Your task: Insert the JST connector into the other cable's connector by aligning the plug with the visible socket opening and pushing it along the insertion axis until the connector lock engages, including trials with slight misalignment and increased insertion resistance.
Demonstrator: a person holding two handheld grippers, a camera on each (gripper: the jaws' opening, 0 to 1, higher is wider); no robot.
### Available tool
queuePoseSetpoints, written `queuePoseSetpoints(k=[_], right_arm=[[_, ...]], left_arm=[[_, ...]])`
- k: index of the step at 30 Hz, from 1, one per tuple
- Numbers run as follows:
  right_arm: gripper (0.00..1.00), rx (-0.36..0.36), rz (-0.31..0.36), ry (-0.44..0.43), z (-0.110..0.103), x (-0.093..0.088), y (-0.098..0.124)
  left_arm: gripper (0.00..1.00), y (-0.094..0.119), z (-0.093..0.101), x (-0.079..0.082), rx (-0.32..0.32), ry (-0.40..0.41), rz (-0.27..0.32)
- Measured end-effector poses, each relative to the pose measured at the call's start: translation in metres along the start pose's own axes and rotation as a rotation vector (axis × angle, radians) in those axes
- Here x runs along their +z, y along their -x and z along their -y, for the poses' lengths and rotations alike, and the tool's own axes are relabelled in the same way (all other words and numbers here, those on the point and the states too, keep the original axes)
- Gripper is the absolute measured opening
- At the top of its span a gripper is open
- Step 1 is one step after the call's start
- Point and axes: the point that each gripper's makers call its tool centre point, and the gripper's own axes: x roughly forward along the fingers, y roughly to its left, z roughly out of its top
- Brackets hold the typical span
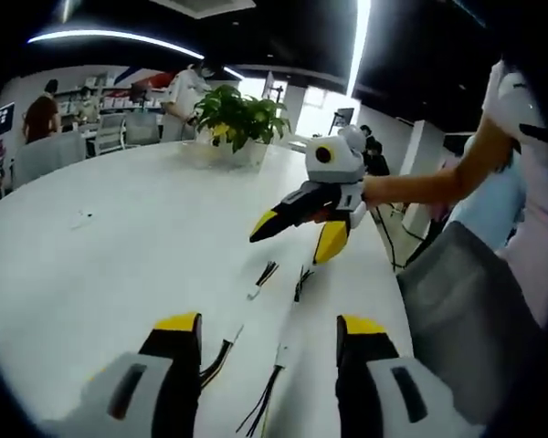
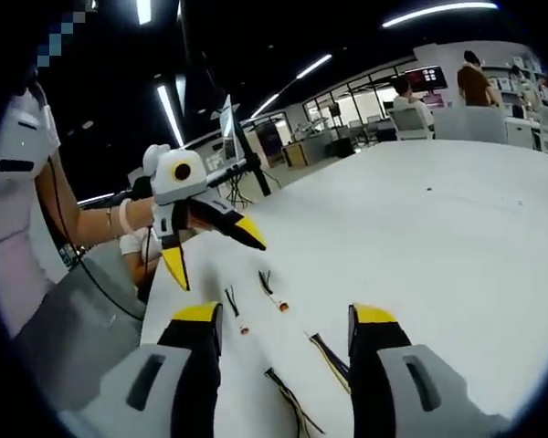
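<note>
In the left gripper view, the left gripper [image 1: 268, 339] hovers low over the white table [image 1: 119, 237], its jaws spread wide and empty. Between and ahead of them lie several short cables [image 1: 263, 278] with small connectors, flat on the table. Beyond them the right gripper [image 1: 297, 233] is held out on a person's bare forearm [image 1: 420, 182], tilted down toward the table, jaws apart and holding nothing. A potted plant [image 1: 237, 119] stands farther back.

In the right gripper view, the right gripper [image 2: 288, 333] also has wide, empty jaws above the cables [image 2: 272, 290]. The left gripper [image 2: 215, 251] hangs opposite, angled down, jaws parted.
</note>
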Motion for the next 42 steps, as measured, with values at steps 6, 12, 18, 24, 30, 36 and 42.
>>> queuePoseSetpoints(k=[6, 12, 18, 24, 30, 36, 42], right_arm=[[0.45, 0.008, -0.019, 0.040, 0.002, -0.006, -0.003], [0.36, 0.005, 0.011, 0.033, 0.007, -0.001, -0.003], [0.32, 0.023, -0.028, 0.077, 0.005, -0.010, -0.008], [0.20, 0.010, -0.048, 0.160, 0.015, -0.016, -0.010], [0.20, 0.020, -0.076, 0.184, 0.021, -0.021, -0.013], [0.22, 0.018, -0.117, 0.231, 0.026, -0.030, -0.015], [0.21, 0.023, -0.135, 0.246, 0.030, -0.034, -0.016]], left_arm=[[0.52, -0.006, -0.005, -0.005, 0.004, -0.008, -0.018], [0.45, -0.009, -0.010, -0.006, -0.001, 0.032, 0.003], [0.38, -0.012, -0.014, -0.009, -0.007, 0.034, 0.002], [0.36, -0.014, -0.019, -0.014, -0.008, 0.029, -0.002], [0.31, -0.018, -0.021, -0.016, -0.014, 0.016, 0.005], [0.26, -0.022, -0.027, -0.021, -0.007, 0.042, 0.007], [0.24, -0.025, -0.029, -0.028, 0.001, -0.005, -0.011]])
